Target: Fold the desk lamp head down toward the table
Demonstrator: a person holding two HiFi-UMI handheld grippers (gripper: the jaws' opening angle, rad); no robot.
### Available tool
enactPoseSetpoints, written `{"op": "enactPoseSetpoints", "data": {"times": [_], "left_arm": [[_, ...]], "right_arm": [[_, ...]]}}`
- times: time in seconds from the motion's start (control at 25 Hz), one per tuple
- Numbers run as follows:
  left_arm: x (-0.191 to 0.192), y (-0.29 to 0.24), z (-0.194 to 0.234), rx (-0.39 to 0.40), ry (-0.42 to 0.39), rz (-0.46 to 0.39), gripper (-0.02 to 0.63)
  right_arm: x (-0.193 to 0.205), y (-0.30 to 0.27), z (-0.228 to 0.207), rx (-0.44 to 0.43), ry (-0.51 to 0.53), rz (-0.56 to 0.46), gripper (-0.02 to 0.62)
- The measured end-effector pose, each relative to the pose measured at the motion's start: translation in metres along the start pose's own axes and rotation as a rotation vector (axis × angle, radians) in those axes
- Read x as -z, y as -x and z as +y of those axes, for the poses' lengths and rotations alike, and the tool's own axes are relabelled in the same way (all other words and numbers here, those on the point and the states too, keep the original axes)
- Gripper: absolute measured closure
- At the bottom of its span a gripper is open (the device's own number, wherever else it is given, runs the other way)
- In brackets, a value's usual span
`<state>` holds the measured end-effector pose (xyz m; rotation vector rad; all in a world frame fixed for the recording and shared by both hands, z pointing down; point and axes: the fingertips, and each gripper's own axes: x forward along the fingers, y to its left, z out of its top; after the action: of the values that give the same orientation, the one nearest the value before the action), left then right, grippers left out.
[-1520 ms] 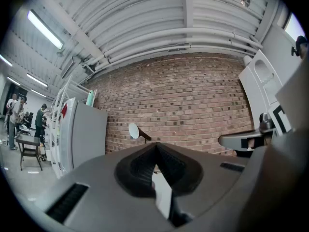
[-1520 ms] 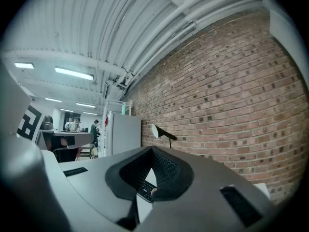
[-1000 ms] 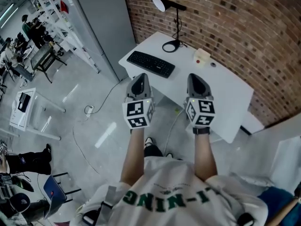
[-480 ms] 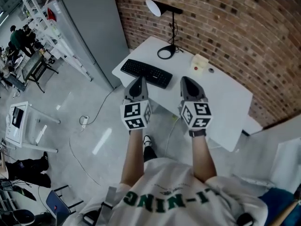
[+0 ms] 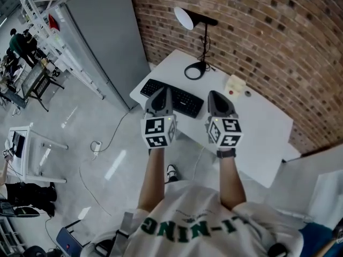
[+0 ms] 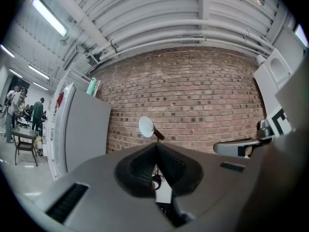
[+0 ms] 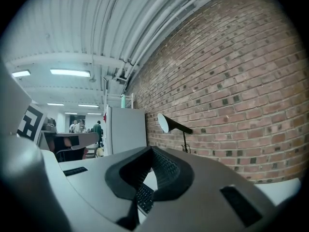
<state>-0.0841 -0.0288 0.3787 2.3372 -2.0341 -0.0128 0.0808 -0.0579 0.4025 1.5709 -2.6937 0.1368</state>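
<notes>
Approach step is judged in hand. Black desk lamp w/ white-lined cone head (image 5: pixel 204 39) is seen upright at far-left corner of white table (image 5: pixel 257 116), head raised, untouched. Left gripper (image 5: pixel 162 92) & right gripper (image 5: pixel 218 96) are held level at near side, well apart from lamp, both clenched, nothing gripped. Next: lamp head must be reached & pushed down.

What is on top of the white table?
A black desk lamp, a black keyboard, a small cream box and a tiny dark thing. The left gripper hides part of the keyboard.
</notes>
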Motion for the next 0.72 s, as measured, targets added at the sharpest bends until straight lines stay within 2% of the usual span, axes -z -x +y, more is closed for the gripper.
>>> {"op": "enactPoseSetpoints", "data": {"times": [0.48, 0.72], "left_arm": [[0.018, -0.073, 0.054, 0.063, 0.029, 0.042, 0.609], [0.028, -0.099, 0.078, 0.122, 0.034, 0.046, 0.609]], "right_arm": [[0.012, -0.091, 0.011, 0.026, -0.009, 0.025, 0.594], [0.019, -0.114, 0.016, 0.057, 0.009, 0.043, 0.594]]}}
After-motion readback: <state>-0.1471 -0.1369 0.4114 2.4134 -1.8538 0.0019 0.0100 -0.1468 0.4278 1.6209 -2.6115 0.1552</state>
